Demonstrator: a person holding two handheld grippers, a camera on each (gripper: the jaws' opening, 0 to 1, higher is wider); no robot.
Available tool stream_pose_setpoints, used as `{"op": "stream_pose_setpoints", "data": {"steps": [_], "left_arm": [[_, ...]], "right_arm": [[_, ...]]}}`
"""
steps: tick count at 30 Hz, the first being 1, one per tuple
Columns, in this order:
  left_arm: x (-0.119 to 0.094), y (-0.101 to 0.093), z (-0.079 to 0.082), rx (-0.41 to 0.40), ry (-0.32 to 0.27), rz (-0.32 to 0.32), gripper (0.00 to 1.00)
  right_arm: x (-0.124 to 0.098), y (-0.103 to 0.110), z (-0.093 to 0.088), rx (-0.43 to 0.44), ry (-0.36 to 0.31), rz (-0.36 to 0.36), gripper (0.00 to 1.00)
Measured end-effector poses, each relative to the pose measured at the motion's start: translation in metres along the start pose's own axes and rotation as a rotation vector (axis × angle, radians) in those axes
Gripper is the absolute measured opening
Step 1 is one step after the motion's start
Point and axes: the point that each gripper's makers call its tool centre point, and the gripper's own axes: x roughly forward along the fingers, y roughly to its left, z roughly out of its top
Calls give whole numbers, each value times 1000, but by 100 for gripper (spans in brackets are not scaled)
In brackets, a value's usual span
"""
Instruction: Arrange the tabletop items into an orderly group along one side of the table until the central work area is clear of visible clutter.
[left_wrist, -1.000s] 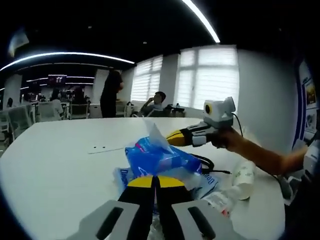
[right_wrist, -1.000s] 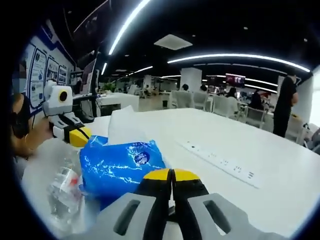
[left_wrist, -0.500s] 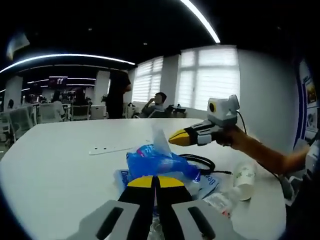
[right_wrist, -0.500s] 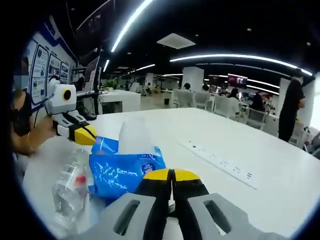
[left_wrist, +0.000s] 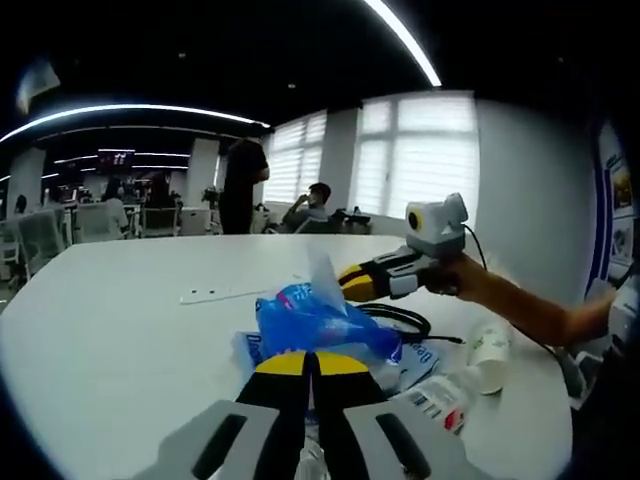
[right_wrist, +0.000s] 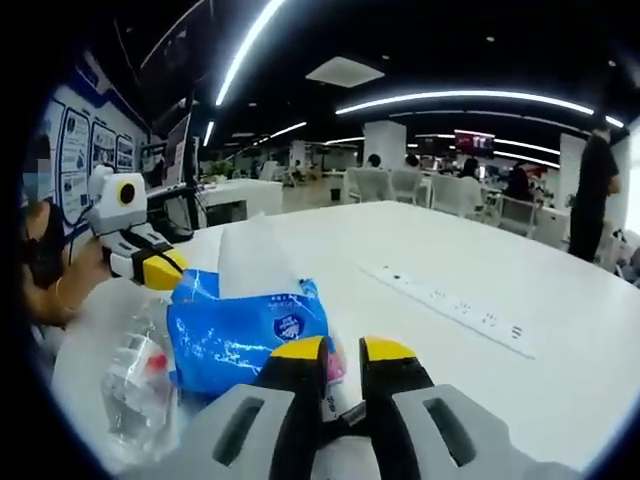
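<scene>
Tissue pack (left_wrist: 322, 322), blue and soft, lies on the white table (left_wrist: 110, 310) with one white tissue (left_wrist: 321, 271) standing up from its top opening. In the left gripper view the pack is just beyond the left gripper (left_wrist: 312, 364), whose two yellow-tipped jaws are pressed together with no gap and nothing between them. In this view a flat blue-and-white packet (left_wrist: 415, 362) lies under the pack, and a black cable (left_wrist: 400, 322) curls on the table behind it. To the right a clear plastic bottle (left_wrist: 440, 400) lies on its side with a white paper cup (left_wrist: 487, 356) just beside it. The right gripper (left_wrist: 345, 280) comes in from the right, held by a hand (left_wrist: 462, 278), with its yellow tip near the raised tissue; I cannot tell from here if it touches.

The right gripper view shows things from the other side. Here the right gripper (right_wrist: 343, 352) has its jaws apart, with a clear gap between the yellow tips, and they hold nothing. The tissue pack (right_wrist: 243, 328) is just in front of them and slightly left, and the tissue (right_wrist: 252, 265) stands up from it. The bottle (right_wrist: 135, 385) lies at the left; I cannot tell what is inside. A long white power strip (right_wrist: 450, 311) lies on the table (right_wrist: 560, 360) to the right, well apart from the pack. The left gripper (right_wrist: 160, 272) shows at the left edge.
</scene>
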Motion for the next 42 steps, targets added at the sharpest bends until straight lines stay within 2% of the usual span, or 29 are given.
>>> {"op": "stream_pose_setpoints", "data": {"steps": [7,11,13,15,18,20,30,31,34,42], "left_arm": [[0,1,-4,-1,8,-1,0],[1,0,-5,0,15,-8,0],[2,0,-7,0,19,-9,0],[2,-1,-7,-4,19,-9,0],[1,-1,-8,-3,20,-5,0],[0,-1,-7,-7,15,-4,0],[-4,4,2,-5,-12,33,0],[-6,4,8,-3,-27,36,0],[-7,-1,13,5,-35,33,0],[-7,-10,21,22,-49,23,0]], "right_arm": [[7,1,-10,57,9,23,11],[8,3,-9,62,5,32,10],[8,3,-10,55,5,37,6],[9,4,-10,45,0,40,3],[9,6,-12,-59,4,49,0],[7,8,-11,-74,-1,36,0],[1,10,-2,-65,-17,32,0],[-4,10,4,-66,-32,28,0],[-10,9,11,-58,-46,21,0],[-23,9,18,-65,-44,7,0]]}}
